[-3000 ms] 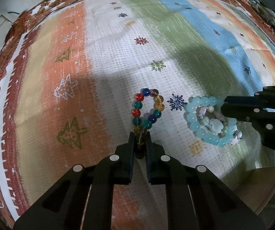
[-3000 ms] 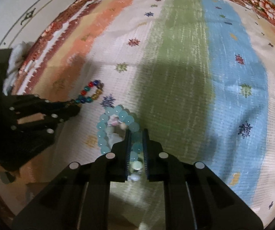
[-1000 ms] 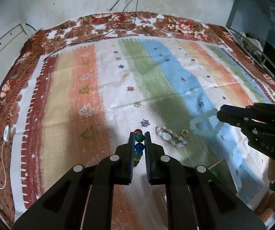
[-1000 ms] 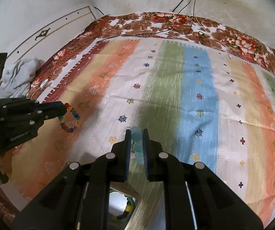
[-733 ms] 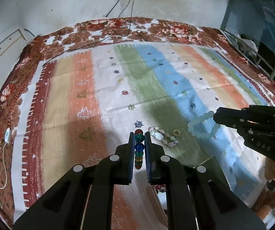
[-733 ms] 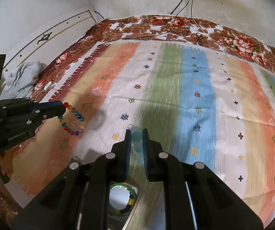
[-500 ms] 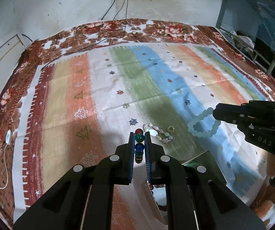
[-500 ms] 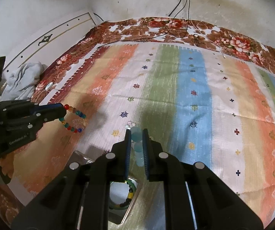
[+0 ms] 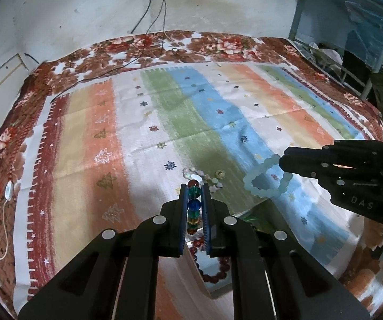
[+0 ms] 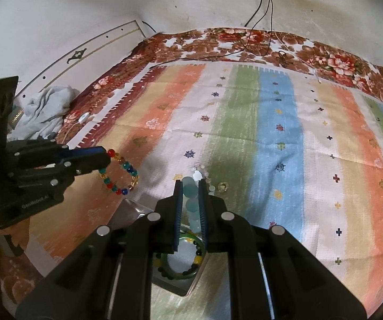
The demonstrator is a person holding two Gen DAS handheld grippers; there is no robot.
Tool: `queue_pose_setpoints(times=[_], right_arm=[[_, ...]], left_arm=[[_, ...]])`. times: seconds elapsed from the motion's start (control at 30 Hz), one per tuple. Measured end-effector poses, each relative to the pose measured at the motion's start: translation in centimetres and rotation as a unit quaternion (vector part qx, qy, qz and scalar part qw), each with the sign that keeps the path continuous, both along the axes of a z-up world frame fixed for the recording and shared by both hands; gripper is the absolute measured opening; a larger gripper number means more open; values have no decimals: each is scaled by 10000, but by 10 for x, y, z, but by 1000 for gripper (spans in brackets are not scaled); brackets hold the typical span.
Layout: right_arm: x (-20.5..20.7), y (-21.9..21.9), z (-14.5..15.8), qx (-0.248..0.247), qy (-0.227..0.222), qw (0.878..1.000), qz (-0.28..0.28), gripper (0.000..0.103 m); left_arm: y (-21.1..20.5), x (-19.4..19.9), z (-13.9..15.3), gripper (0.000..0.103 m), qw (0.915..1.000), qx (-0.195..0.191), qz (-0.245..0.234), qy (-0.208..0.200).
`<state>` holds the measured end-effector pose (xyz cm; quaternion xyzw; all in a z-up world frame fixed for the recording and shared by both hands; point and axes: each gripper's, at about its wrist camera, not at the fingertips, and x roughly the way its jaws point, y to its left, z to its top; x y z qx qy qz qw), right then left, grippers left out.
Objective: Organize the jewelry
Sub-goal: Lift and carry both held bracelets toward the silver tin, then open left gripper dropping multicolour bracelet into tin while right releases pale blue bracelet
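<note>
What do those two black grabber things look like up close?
Both the left gripper and the right gripper are chunky black plastic with round silver screws and blue ribbed pads lining the jaws. Faint pale lettering marks their sides. No cables or sleeves show.

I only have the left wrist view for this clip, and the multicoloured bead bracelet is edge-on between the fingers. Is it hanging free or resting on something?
Observer: Hanging free. In the right wrist view the multicoloured glass-bead bracelet dangles as an open loop from the tip of the left hand-held gripper, above the striped woven cloth.
Operator: What sits under the right hand-held gripper?
Observer: A green bracelet with yellow and dark beads lies in a shiny box compartment, directly below the right hand-held gripper.
Operator: Is its pale bracelet actually clamped?
Observer: Yes. Beads of the pale aqua bead bracelet are pinched between its shut fingers.
</note>
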<state>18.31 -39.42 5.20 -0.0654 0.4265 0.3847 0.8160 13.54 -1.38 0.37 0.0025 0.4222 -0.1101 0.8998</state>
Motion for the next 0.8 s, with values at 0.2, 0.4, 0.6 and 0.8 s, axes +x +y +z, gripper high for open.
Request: queue_pose_setpoints(times=[0.2, 0.4, 0.6, 0.8], right_arm=[[-13, -4, 1, 68, 46, 9999, 98, 13], [-26, -6, 2, 144, 79, 9996, 228, 13], [-38, -11, -3, 128, 124, 9993, 316, 13], [-49, -11, -9, 60, 184, 9990, 410, 13]], left_arm=[[-7, -16, 2, 9, 9999, -24, -89, -56], [-16, -31, 4, 9, 9996, -46, -259, -115], [-24, -43, 1, 9, 9992, -20, -368, -118], [-28, -48, -2, 9, 9990, 1, -435, -89]])
